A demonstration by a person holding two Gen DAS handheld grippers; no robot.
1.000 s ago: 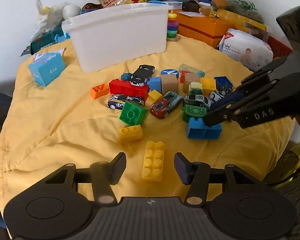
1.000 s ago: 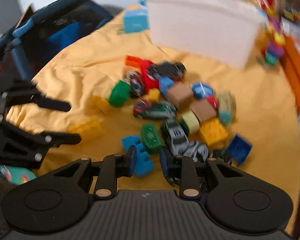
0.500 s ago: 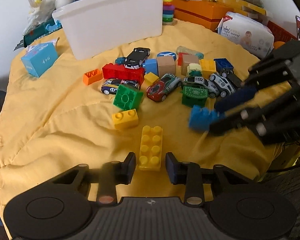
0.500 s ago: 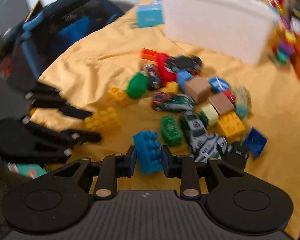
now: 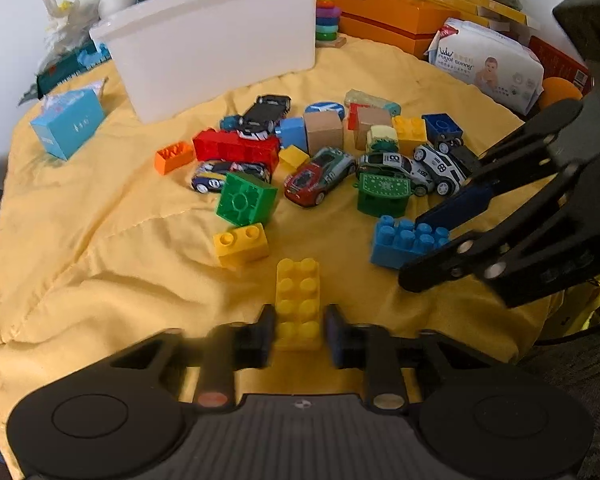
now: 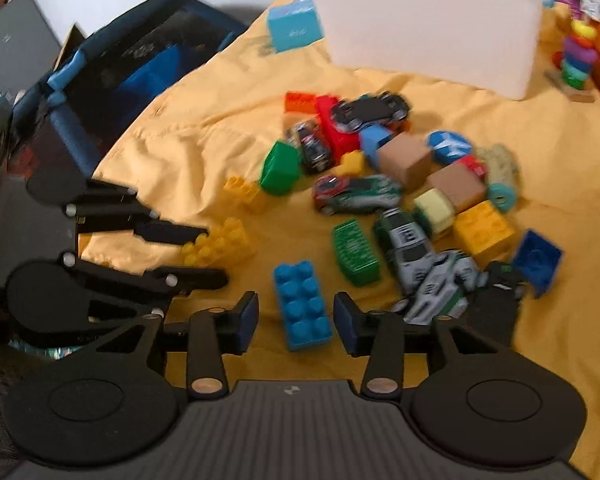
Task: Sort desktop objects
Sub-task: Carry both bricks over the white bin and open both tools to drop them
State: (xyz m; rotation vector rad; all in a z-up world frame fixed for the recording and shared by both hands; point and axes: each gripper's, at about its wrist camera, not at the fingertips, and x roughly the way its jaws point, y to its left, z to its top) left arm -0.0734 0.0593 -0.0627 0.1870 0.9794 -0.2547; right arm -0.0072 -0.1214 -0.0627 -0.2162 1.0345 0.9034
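A pile of toy bricks, wooden blocks and toy cars lies on a yellow cloth (image 5: 100, 248). My left gripper (image 5: 299, 330) is shut on a long yellow brick (image 5: 298, 300) that lies on the cloth. My right gripper (image 6: 296, 317) is open, its pads apart on both sides of a blue brick (image 6: 302, 304) that rests on the cloth. In the left wrist view the right gripper (image 5: 440, 242) straddles that blue brick (image 5: 404, 240). In the right wrist view the left gripper (image 6: 210, 256) holds the yellow brick (image 6: 220, 242).
A white bin (image 5: 220, 40) stands at the back of the cloth. A small blue box (image 5: 68, 124) sits at the left. Orange boxes (image 5: 392, 20), a ring stacker (image 5: 327, 16) and a wipes pack (image 5: 488, 64) line the back right. A dark chair (image 6: 112, 76) stands beside the table.
My left gripper moved forward and closed on the yellow brick. My right gripper, which held the blue brick, opened and let it go onto the cloth.
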